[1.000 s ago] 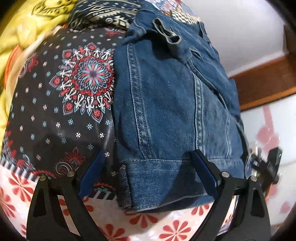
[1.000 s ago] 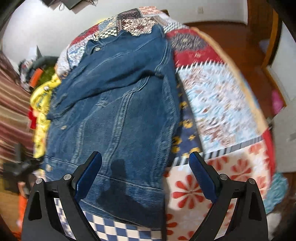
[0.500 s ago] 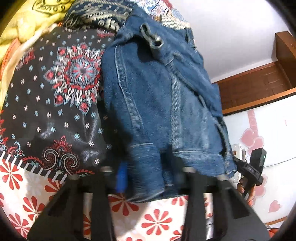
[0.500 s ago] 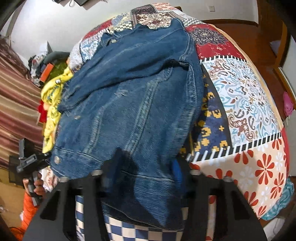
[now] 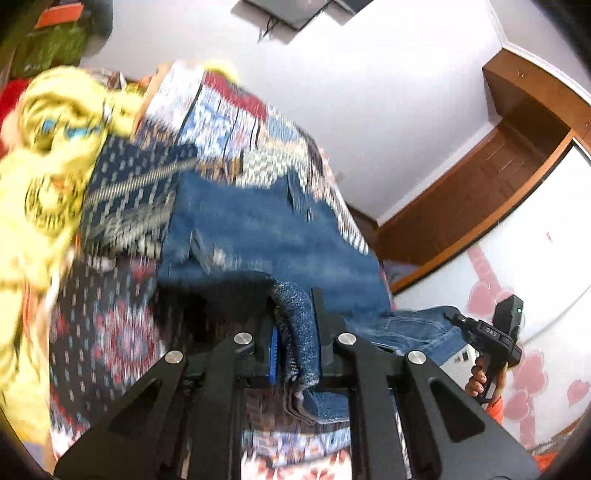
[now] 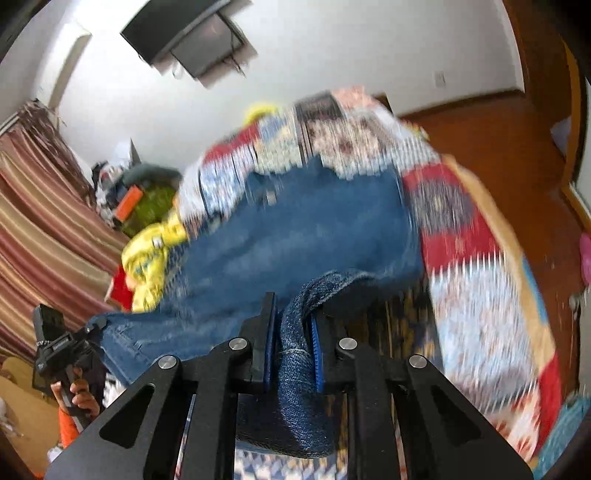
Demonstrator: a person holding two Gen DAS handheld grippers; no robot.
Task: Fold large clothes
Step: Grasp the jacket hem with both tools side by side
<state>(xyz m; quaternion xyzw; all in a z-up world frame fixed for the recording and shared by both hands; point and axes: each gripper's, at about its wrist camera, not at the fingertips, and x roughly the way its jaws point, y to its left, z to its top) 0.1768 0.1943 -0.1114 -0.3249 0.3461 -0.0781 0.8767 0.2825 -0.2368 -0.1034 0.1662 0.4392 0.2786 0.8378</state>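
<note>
A blue denim jacket point(image 5: 258, 236) lies on a patchwork bedspread point(image 5: 110, 332), its near hem lifted off the bed. My left gripper point(image 5: 295, 314) has one corner of the hem bunched between its pads, and its jaws are closing on the denim. In the right wrist view, the jacket point(image 6: 295, 229) stretches back over the bedspread point(image 6: 480, 295). My right gripper point(image 6: 291, 314) is shut on the other hem corner. Each gripper shows in the other's view, the right one point(image 5: 487, 332) and the left one point(image 6: 62, 347), both held by a hand. Both views are motion-blurred.
A crumpled yellow cloth point(image 5: 44, 166) lies on the bed left of the jacket, with more clothes point(image 6: 147, 192) piled behind. A striped curtain point(image 6: 37, 221) hangs at left. A wall screen point(image 6: 192, 33) is mounted above. Wooden floor point(image 6: 498, 129) runs right of the bed, by a white wardrobe point(image 5: 535, 258).
Both grippers went from open around the flat hem to shut on it. They then rose and tilted up, lifting the hem off the bed.
</note>
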